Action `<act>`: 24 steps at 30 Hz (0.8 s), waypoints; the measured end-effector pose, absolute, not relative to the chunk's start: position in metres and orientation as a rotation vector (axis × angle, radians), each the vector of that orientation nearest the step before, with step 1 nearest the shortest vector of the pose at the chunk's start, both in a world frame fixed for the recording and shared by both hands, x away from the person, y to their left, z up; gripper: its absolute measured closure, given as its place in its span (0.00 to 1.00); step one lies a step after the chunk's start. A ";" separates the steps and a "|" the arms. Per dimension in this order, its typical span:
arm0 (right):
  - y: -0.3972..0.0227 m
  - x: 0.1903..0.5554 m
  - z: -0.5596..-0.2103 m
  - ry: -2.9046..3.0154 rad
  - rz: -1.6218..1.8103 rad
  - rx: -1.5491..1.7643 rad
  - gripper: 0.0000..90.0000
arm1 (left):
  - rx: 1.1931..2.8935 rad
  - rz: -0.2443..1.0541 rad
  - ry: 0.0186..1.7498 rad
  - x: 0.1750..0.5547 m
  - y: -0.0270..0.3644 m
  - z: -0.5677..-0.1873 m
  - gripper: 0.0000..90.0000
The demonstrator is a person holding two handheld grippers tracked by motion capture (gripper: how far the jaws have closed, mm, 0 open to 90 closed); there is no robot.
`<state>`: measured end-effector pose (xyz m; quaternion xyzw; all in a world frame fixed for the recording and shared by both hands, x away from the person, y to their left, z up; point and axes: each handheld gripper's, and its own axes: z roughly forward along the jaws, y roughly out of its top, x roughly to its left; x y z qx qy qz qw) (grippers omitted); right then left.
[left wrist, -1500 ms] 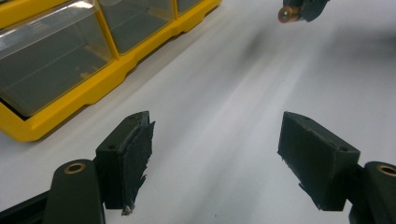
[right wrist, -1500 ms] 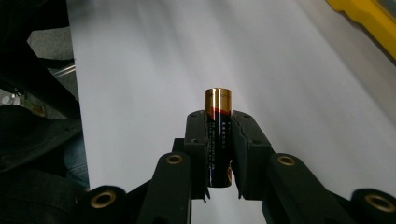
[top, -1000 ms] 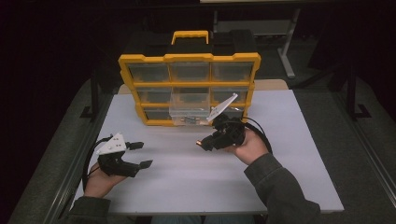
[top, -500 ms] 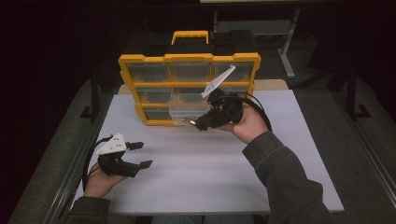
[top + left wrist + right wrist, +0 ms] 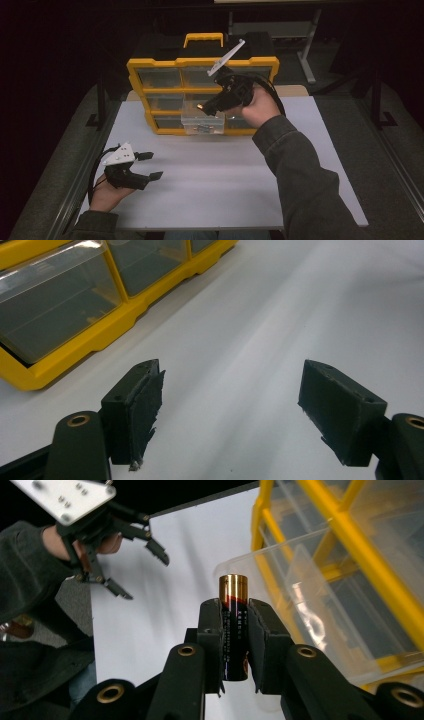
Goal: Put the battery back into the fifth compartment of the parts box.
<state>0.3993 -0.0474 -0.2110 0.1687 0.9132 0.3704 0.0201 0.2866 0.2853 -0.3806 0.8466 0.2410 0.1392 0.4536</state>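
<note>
Copper-topped and black below, the battery (image 5: 233, 625) stands clamped between the pads of my right gripper (image 5: 234, 645), jaws drawn in close on its sides so that its capped end pokes out past my fingertips. I grip it around the body, not the ends, so it cannot roll or slip as I carry it. In the high view my right gripper (image 5: 210, 104) hangs above the clear drawer (image 5: 202, 121), which is pulled out of the bottom row of the yellow organiser (image 5: 200, 95) at the far side of the white table (image 5: 225, 185). That drawer is out, I judge, to receive the battery, and a few small pieces, too small to name, already lie in it. From my own view its clear wall (image 5: 300, 605) sits just right of the battery, so I judge the drop is close but not yet lined up. My left gripper (image 5: 145, 166) rests on the near left of the table, well apart from the organiser, jaws spread wide with nothing between the pads (image 5: 142, 405); it stays clear, leaving the right gripper room.
</note>
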 end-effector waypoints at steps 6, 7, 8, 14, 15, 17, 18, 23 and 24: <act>-0.042 0.415 -0.206 2.815 1.129 0.559 0.85 | 2.094 0.342 0.597 0.287 0.286 -0.380 0.28; -0.040 0.418 -0.206 2.814 1.119 0.561 0.85 | 2.095 0.341 0.597 0.287 0.286 -0.380 0.28; -0.039 0.420 -0.206 2.810 1.108 0.571 0.85 | 2.091 0.343 0.593 0.287 0.286 -0.381 0.28; -0.033 0.432 -0.213 2.814 1.060 0.612 0.85 | 2.078 0.344 0.596 0.287 0.286 -0.381 0.28; -0.032 0.434 -0.215 2.816 1.054 0.620 0.85 | 2.075 0.344 0.596 0.287 0.286 -0.381 0.28; -0.031 0.437 -0.218 2.817 1.027 0.624 0.85 | 2.077 0.348 0.592 0.287 0.286 -0.381 0.28; -0.030 0.439 -0.220 2.815 1.027 0.624 0.85 | 2.079 0.352 0.587 0.287 0.286 -0.381 0.28; -0.028 0.443 -0.224 2.813 1.003 0.639 0.85 | 2.080 0.351 0.592 0.287 0.287 -0.381 0.28; -0.028 0.444 -0.225 2.813 0.997 0.644 0.85 | 2.079 0.351 0.592 0.287 0.287 -0.380 0.28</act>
